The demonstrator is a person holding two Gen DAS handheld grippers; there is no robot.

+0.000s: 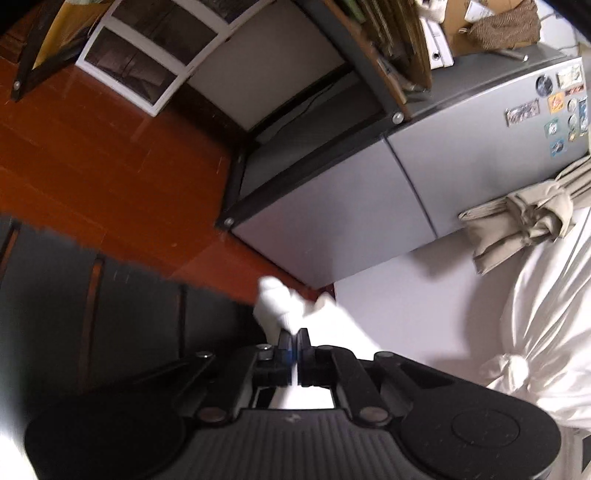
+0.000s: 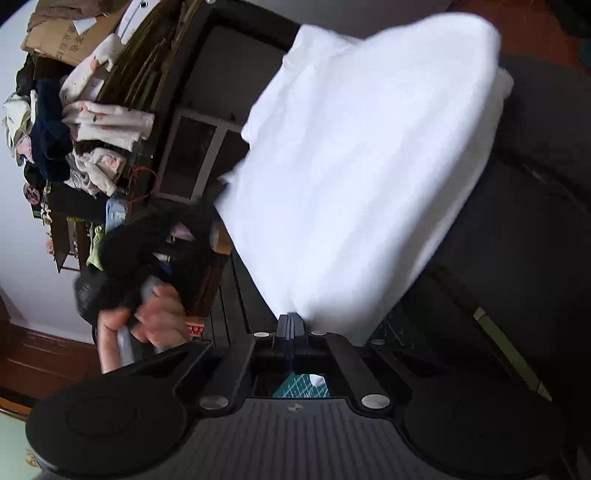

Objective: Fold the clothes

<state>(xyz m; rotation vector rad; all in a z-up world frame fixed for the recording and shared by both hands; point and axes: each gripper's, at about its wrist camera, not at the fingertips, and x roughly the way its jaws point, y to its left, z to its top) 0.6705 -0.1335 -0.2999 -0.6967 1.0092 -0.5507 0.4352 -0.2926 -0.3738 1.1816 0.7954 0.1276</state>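
White cloth (image 2: 354,177) is seen spread only in the right view; both tools, left (image 1: 294,338) and right (image 2: 291,325), are pinched on it.

A reddish-brown wooden floor (image 1: 110,158) with a glossy sheen runs across the room, daylight reflecting off its boards. On it stands a grey refrigerator (image 1: 461,162), its door dotted with magnets (image 1: 554,110). Beside it a dark metal-framed shelf unit (image 1: 306,110) holds stacked cardboard (image 1: 402,40) and a brown box (image 1: 469,26) on top. A white-framed panel (image 1: 147,55) with dark panes leans near the shelf. The wall (image 1: 399,314) beyond is pale and plain. In the right wrist view the same shelving is heaped with crumpled fabrics (image 2: 92,125), and low wooden cabinetry (image 2: 40,354) lines the pale wall (image 2: 26,258).
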